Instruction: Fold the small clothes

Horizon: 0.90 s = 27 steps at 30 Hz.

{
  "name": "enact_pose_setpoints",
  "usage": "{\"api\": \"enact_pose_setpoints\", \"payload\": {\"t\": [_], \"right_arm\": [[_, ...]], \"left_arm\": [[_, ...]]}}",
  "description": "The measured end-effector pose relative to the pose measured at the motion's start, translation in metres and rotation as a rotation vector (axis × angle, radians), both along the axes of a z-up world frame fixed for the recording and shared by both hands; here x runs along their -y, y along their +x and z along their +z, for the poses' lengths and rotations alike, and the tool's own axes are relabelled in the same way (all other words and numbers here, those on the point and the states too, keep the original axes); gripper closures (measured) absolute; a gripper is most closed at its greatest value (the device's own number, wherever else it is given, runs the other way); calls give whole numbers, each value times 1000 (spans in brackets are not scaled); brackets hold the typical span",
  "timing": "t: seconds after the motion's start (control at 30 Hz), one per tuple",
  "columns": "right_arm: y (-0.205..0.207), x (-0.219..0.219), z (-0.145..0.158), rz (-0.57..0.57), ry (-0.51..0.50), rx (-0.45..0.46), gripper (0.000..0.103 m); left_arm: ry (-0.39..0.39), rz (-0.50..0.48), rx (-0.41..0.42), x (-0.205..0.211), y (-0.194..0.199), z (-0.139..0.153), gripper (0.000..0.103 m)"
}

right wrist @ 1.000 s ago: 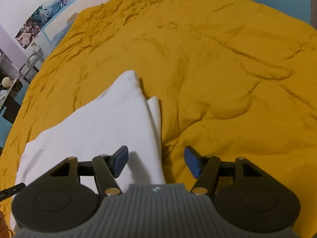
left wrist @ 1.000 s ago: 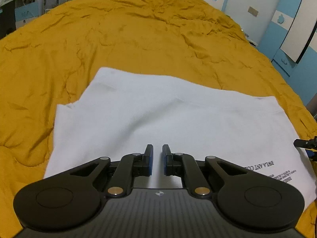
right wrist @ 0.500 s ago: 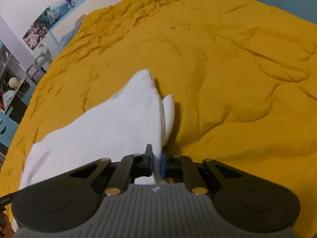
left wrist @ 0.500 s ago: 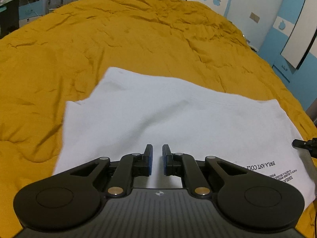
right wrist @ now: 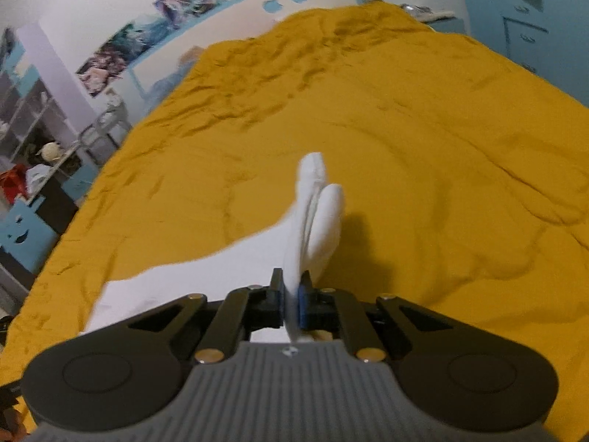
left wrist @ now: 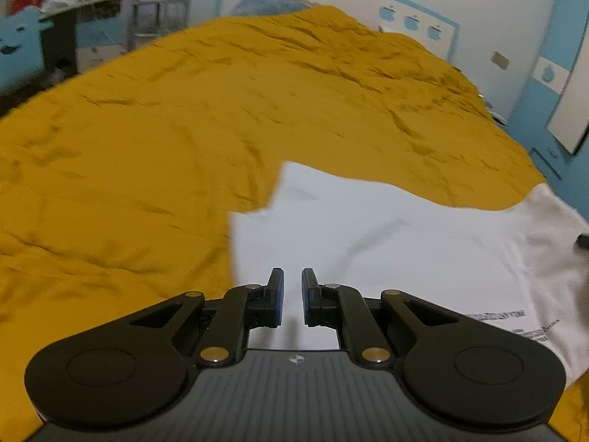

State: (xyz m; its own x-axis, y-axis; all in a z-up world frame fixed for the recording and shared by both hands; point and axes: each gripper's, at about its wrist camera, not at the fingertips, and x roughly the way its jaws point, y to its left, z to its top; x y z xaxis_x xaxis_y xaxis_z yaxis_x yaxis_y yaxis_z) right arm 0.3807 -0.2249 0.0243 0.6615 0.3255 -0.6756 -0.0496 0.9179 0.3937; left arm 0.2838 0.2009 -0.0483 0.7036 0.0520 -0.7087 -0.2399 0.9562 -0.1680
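Observation:
A white T-shirt (left wrist: 386,243) with small black print lies on the mustard-yellow bedspread (left wrist: 165,140). My left gripper (left wrist: 292,296) hovers over the shirt's near part, its jaws a narrow gap apart with nothing between them. My right gripper (right wrist: 292,300) is shut on the shirt's right edge (right wrist: 313,213) and lifts it off the bed, so the cloth stands up in a fold ahead of the fingers. The rest of the shirt (right wrist: 191,276) trails to the left on the bed.
The yellow bedspread (right wrist: 441,147) fills most of both views. A headboard with apple stickers (left wrist: 408,22) is at the far end. Blue cabinets (right wrist: 522,18) stand at the right, shelves and clutter (right wrist: 33,140) at the left.
My right gripper closed on the shirt's right edge and has raised it off the bed. My left gripper has shifted left and lifted a little, still unclamped.

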Motion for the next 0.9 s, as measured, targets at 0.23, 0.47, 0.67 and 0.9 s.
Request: {"api": "enact_pose_setpoints", "payload": {"t": [0.23,0.47,0.67,0.9], "right_arm": [[1,-86,45,80,52,20,102],[-4,-191,56,126,63,4,102],[-16,-281,50,213,15,-1,102],[-9,-340,30,178,-23,39,102]], "left_arm": [[28,62,21,-33,-22,38,93],[-38,85,38,-56,-38,31,93],[-112,96,17,-72,-38,9,93],[-168,103,0,-84,-38,-12,93]]}}
